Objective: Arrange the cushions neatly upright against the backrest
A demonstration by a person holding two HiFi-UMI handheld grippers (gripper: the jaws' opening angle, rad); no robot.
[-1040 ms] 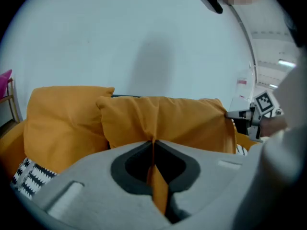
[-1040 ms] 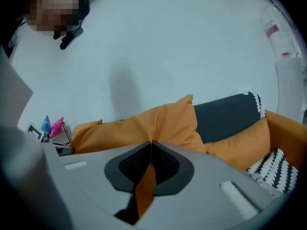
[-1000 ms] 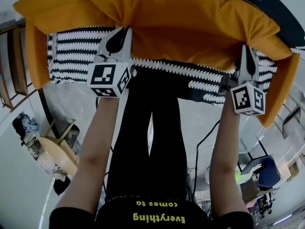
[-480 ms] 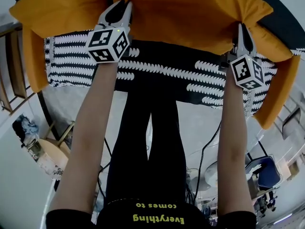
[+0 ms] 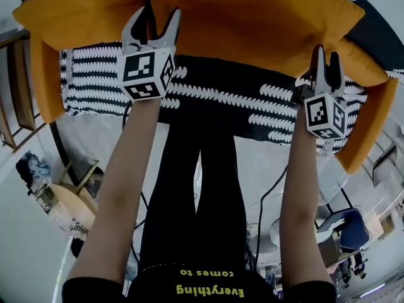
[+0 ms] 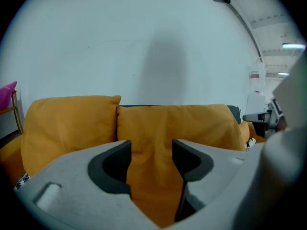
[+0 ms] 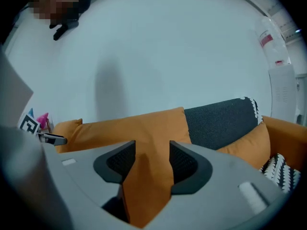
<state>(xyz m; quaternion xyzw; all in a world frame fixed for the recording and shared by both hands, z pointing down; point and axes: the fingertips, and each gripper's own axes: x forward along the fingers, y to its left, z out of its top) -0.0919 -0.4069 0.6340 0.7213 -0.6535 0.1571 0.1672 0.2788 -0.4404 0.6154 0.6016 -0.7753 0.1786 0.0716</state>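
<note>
A big orange cushion (image 5: 252, 17) leans on the sofa's dark backrest (image 7: 220, 123), with a second orange cushion (image 5: 76, 14) beside it at the left. My left gripper (image 5: 153, 24) is at the big cushion's lower left edge, and its jaws are opening. My right gripper (image 5: 326, 62) is at the lower right edge, jaws opening too. In the left gripper view the cushion (image 6: 182, 123) fills the gap between the spread jaws of the left gripper (image 6: 151, 152). In the right gripper view the orange fabric (image 7: 139, 126) shows between the jaws of the right gripper (image 7: 152, 159). No pad presses on it.
A black-and-white patterned throw (image 5: 95, 81) covers the seat. Orange armrests (image 5: 44, 74) (image 5: 366, 131) close both ends. A smaller orange cushion (image 7: 249, 140) sits at the right end. A wooden chair (image 5: 69, 201) and a blue chair (image 5: 350, 226) stand on the floor behind the person's legs.
Both grippers were shut on the big cushion's lower edge; their jaws have now spread and let it go. The cushion went up and back against the backrest.
</note>
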